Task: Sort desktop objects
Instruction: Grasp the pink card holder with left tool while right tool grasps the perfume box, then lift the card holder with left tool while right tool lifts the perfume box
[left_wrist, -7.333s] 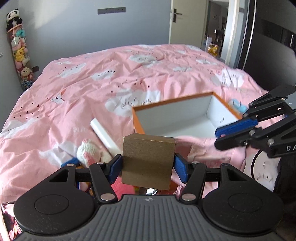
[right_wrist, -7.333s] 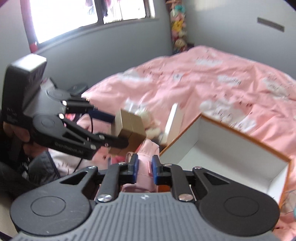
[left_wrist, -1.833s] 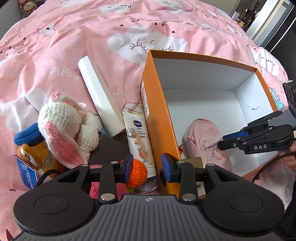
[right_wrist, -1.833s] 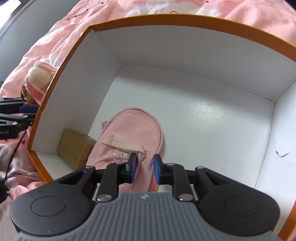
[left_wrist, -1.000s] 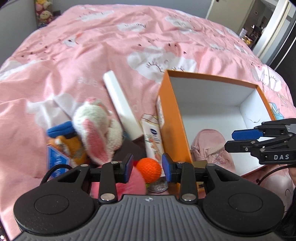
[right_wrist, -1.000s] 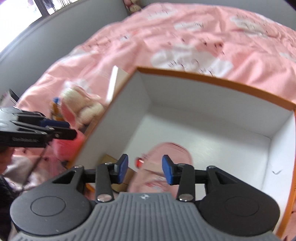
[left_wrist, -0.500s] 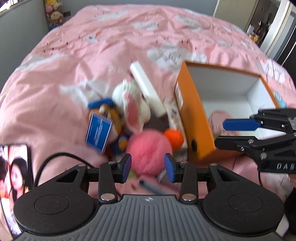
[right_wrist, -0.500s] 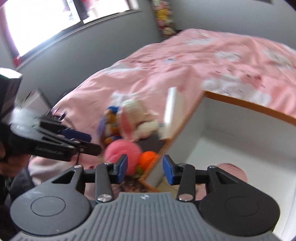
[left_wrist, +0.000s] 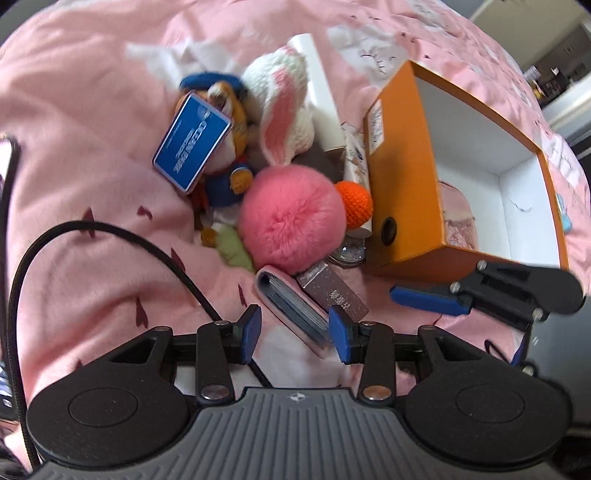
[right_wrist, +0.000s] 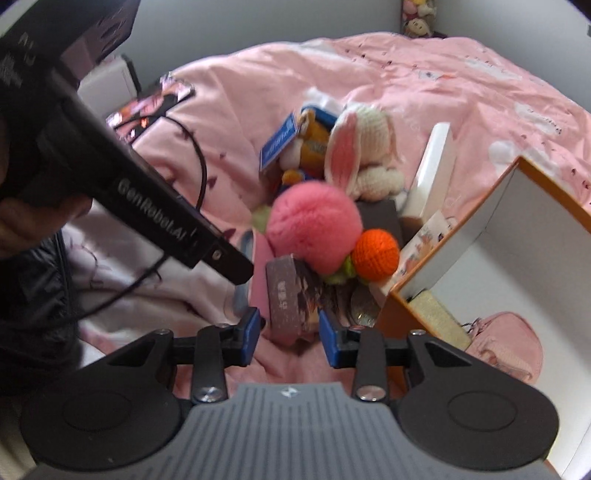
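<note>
1. Inside the orange box (right_wrist: 513, 206), at about 4 o'clock in my right wrist view, I already see a pink pouch (right_wrist: 506, 347) and a gold block (right_wrist: 436, 314); this part looks done.
2. Left of the box on the pink bedspread (left_wrist: 92, 122), the pile waits: pink pompom (left_wrist: 291, 218), orange knitted ball (left_wrist: 356, 199), crochet rabbit (left_wrist: 284, 110), blue card (left_wrist: 192, 142), pink card holder (left_wrist: 291, 308), dark card box (right_wrist: 291, 299).
3. My left gripper (left_wrist: 295, 330) has just been opening; its jaws stand spread around the card holder's end, not pressing it.
4. My right gripper (right_wrist: 290, 338) has just been closing; the jaws are still apart, with the dark card box between them.
</note>
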